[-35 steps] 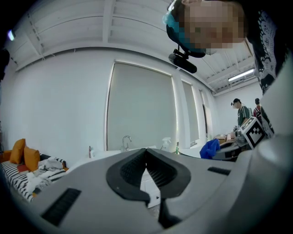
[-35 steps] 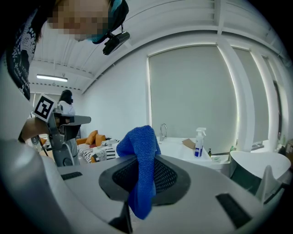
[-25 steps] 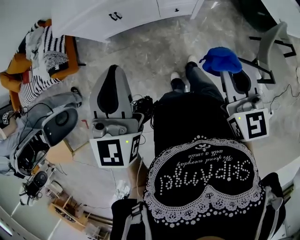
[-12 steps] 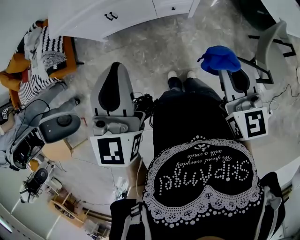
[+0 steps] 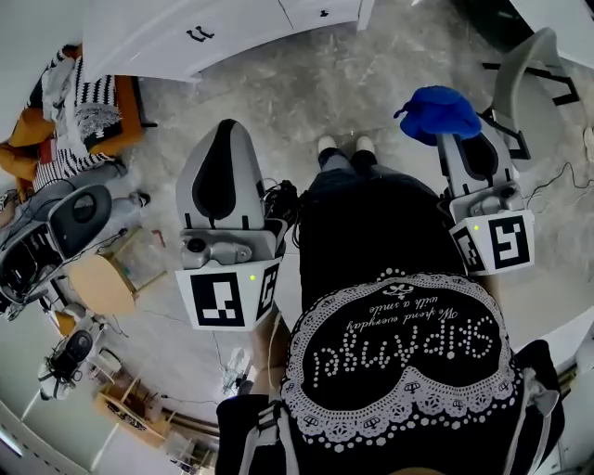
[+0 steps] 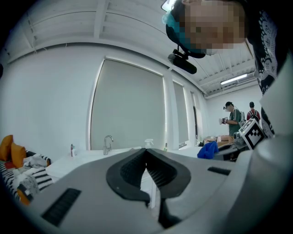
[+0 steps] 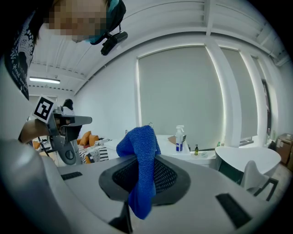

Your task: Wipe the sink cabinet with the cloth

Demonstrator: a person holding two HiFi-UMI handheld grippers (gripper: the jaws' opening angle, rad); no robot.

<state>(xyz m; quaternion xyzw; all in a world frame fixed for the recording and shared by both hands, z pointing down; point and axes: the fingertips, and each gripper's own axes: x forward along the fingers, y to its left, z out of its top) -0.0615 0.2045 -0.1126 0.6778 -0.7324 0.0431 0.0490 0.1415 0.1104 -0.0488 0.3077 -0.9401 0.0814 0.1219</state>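
Blue cloth (image 7: 139,183) is hanging pinched between the jaws of our right claw (image 7: 145,157), which is clamping tight on it. Its upper part is bunching above the tips and a tail is drooping below. Our left claw (image 6: 146,151) is gripping nothing, its jaws pressing together at the tips. In the head view we are holding both claws out in front of us over the grey floor (image 5: 390,65), the left at centre-left of the frame, the right at the right edge with the cloth on top. Well apart from both, the white sink cabinet (image 5: 232,23) is sitting at the upper left. In the left gripper view a faucet (image 6: 107,144) is rising from a white desk (image 6: 78,159). In the right gripper view a spray bottle (image 7: 180,138) is standing beyond the cloth.
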